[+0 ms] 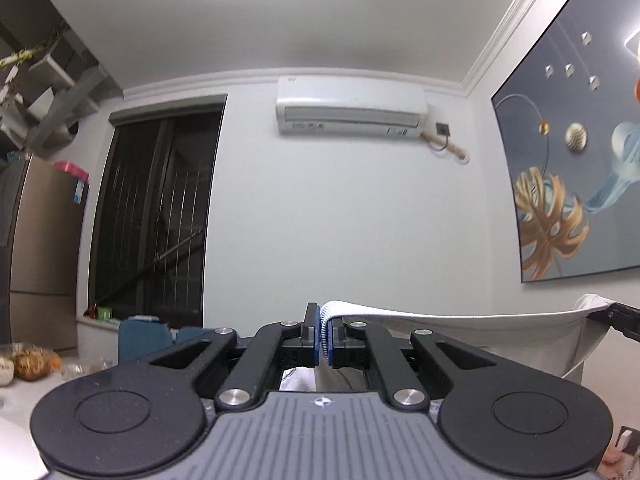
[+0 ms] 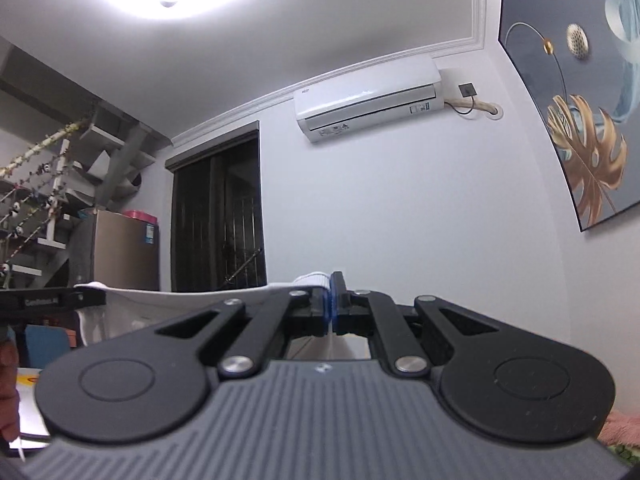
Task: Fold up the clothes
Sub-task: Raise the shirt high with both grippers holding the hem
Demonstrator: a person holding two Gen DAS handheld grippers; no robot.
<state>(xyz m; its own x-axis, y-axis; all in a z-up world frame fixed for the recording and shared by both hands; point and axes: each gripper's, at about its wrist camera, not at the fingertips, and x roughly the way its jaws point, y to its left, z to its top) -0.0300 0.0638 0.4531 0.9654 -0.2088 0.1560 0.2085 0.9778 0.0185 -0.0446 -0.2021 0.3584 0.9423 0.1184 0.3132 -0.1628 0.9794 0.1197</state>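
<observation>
Aloft, white garment (image 1: 460,322) stretched taut — left gripper (image 1: 323,334), right gripper (image 2: 331,312) clamping it.

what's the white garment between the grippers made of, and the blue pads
White garment: looks like soft knit cotton, matte, with a ribbed hem at the clamped edge and a sagging span. Blue pads: probably rubber or soft plastic, matte; their ridged faces suggest it.

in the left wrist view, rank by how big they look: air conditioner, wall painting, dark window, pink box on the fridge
1. dark window and wall painting: look alike; the painting is cut off at the edge, so unranked
2. air conditioner
3. pink box
</observation>
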